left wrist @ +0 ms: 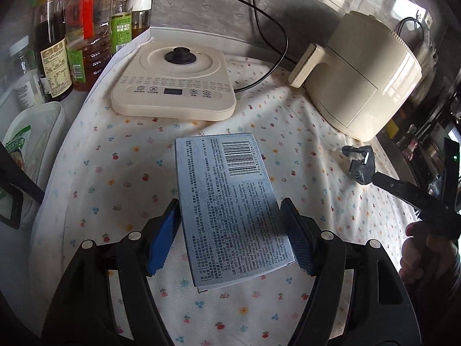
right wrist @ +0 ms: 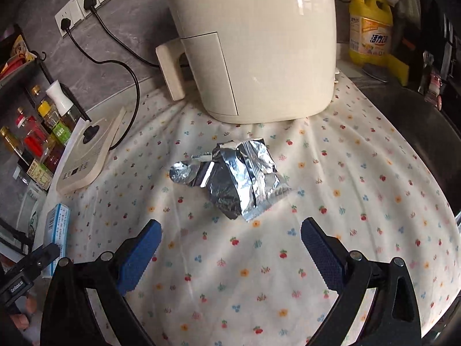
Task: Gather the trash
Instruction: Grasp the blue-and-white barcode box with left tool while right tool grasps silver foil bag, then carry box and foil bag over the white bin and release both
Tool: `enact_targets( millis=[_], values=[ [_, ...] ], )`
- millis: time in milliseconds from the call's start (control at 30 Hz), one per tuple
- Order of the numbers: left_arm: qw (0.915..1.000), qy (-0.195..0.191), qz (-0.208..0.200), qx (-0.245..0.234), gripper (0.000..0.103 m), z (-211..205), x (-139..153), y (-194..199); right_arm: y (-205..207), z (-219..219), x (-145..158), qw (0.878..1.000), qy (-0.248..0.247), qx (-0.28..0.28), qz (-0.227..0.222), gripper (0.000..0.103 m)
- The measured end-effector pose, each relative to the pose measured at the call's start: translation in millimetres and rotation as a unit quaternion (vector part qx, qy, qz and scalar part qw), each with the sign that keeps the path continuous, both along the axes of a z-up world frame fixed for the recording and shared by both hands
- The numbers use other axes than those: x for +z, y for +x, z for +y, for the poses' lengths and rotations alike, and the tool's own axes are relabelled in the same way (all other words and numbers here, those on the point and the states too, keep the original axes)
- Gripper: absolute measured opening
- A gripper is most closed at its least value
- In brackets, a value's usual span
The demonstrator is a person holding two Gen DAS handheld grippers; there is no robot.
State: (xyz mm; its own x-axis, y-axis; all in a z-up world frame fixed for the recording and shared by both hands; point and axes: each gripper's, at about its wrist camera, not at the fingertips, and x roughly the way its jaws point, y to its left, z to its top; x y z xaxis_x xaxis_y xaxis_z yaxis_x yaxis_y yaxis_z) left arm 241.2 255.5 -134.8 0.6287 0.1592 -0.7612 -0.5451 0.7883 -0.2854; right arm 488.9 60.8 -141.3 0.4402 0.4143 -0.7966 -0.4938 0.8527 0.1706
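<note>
A pale blue carton (left wrist: 227,199) with a barcode and fine print sits between the blue pads of my left gripper (left wrist: 229,210). Both pads press on its long sides, and it is held a little above the flowered cloth (left wrist: 115,190). In the right wrist view the same carton (right wrist: 57,227) shows edge-on at the far left. A crumpled silver foil wrapper (right wrist: 242,178) lies on the cloth just ahead of my right gripper (right wrist: 230,248), which stands open and empty. The left wrist view shows the wrapper (left wrist: 358,163) small at the right, with the right gripper (left wrist: 417,196) and a hand (left wrist: 423,248) beside it.
A cream air fryer (right wrist: 253,43) stands right behind the wrapper. A cream kettle base (left wrist: 175,83) with a black cord lies beyond the carton. Oil and sauce bottles (left wrist: 72,34) line the left edge, a white tub (left wrist: 31,144) below them. A yellow detergent bottle (right wrist: 370,28) stands far right.
</note>
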Motion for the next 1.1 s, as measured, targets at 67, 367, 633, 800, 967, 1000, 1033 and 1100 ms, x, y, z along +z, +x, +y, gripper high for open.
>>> enact_targets(
  millis=[67, 367, 633, 800, 967, 1000, 1033, 1100],
  values=[
    [1.0, -0.002, -0.007, 0.001, 0.07, 3, 1, -2, 9, 7, 2, 1.0, -0.004, -0.002, -0.01, 0.095],
    [0.9993, -0.021, -0.03, 0.012, 0.07, 10, -1, -1, 38, 45, -12, 0.996, -0.067, 0.039, -0.036, 0.095],
    [0.9991, -0.011, -0.024, 0.032, 0.07, 9, 7, -6, 45, 44, -29, 0.996, -0.079, 0.047, -0.023, 0.053],
    [0.999, -0.003, -0.036, 0.027, 0.07, -6, 20, -11, 27, 27, -23, 0.995, -0.074, 0.062, -0.018, 0.022],
    [0.9991, -0.002, -0.041, 0.013, 0.07, -31, 26, -13, -1, -4, -8, 0.997, -0.044, 0.068, -0.009, 0.018],
    [0.999, -0.002, -0.044, 0.009, 0.07, -36, 28, -13, -7, -12, -4, 0.997, -0.033, 0.067, -0.003, 0.018],
    [0.9989, -0.002, -0.047, 0.005, 0.07, -42, 30, -13, -14, -19, 1, 0.997, -0.024, 0.067, -0.002, 0.018],
    [0.9986, -0.002, -0.052, -0.002, 0.07, -55, 33, -13, -29, -35, 10, 0.998, -0.006, 0.07, 0.001, 0.018]
  ],
)
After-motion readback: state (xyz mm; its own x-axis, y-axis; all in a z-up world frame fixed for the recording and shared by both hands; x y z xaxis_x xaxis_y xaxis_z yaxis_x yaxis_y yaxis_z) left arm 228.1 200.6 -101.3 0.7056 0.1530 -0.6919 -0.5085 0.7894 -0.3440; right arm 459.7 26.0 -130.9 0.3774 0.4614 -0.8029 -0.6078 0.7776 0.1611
